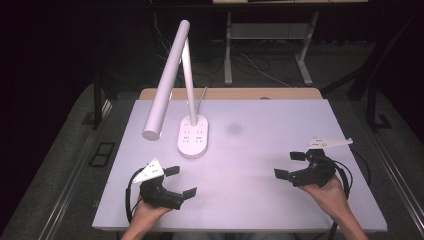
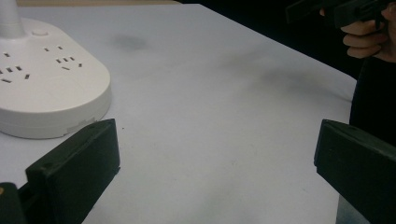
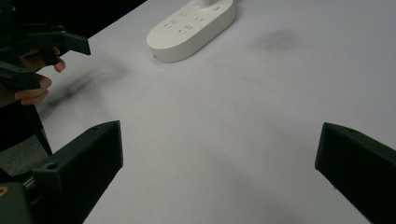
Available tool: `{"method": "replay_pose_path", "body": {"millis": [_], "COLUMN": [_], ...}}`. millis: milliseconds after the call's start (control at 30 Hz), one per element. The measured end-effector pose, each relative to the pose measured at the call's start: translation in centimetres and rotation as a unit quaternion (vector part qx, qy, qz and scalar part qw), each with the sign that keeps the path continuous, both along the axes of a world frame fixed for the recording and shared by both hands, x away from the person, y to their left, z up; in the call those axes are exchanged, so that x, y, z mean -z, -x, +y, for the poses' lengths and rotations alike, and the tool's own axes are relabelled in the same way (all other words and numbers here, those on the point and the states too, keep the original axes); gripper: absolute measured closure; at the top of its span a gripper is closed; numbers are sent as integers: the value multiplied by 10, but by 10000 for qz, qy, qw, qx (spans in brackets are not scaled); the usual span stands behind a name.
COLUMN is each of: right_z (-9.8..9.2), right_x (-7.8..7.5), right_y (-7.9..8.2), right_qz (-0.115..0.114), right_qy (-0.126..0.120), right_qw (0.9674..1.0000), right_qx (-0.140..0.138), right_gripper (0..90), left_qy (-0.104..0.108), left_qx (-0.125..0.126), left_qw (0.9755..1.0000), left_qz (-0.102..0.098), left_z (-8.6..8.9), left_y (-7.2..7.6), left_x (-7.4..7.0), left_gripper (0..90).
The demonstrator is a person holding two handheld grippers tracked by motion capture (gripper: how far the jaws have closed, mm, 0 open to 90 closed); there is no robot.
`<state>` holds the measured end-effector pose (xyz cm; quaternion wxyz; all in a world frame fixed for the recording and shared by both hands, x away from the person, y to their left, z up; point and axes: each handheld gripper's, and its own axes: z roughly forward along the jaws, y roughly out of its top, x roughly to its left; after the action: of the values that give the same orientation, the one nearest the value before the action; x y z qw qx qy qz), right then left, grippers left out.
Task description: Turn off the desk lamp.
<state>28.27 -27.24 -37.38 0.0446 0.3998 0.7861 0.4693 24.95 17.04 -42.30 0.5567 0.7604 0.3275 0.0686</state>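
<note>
At the lower left of the high view, the left gripper (image 1: 180, 181) hovers over the table (image 1: 260, 150), jaws spread and holding nothing. At lower right, the right gripper (image 1: 289, 164) is likewise released. Farther back, upper left of centre, stands the lamp base (image 1: 193, 136) (with 2 socket groups).

In the left gripper view the lamp base (image 2: 44, 84) runs off the left edge and its stem (image 2: 9, 18) gets chopped at the top. The socket markings (image 1: 192, 135) in the high view's middle are too tiny to read.
</note>
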Motion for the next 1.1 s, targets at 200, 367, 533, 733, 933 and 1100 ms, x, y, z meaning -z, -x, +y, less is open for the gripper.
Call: {"method": "replay_pose_path", "body": {"millis": [200, 367, 533, 733, 933, 1100], "right_z": [10, 21, 31, 42, 56, 67], "right_x": [-7, -12, -13, -14, -17, -19], "right_y": [-9, -14, -19, -25, -30, -38], "right_qz": [-27, -12, 0, 3, -20, -26], "right_qy": [54, 112, 134, 111, 165, 253], "right_qw": [9999, 9996, 9994, 9991, 9983, 9978], "right_qx": [-95, -241, -326, -420, -551, -610], "right_gripper": [8, 8, 8, 8, 8, 8], "left_qy": [9, 11, 4, 22, 17, 30], "left_qx": [-3, -14, -12, 4, 7, -11], "left_qw": [10000, 10000, 10000, 10000, 10000, 10000], "left_qz": [1, 7, 2, 1, -18, -11], "left_z": [0, 0, 0, 0, 0, 1], "left_y": [0, 0, 0, 0, 0, 0], "left_x": [0, 0, 0, 0, 0, 0], "left_gripper": [0, 0, 0, 0, 0, 0]}}
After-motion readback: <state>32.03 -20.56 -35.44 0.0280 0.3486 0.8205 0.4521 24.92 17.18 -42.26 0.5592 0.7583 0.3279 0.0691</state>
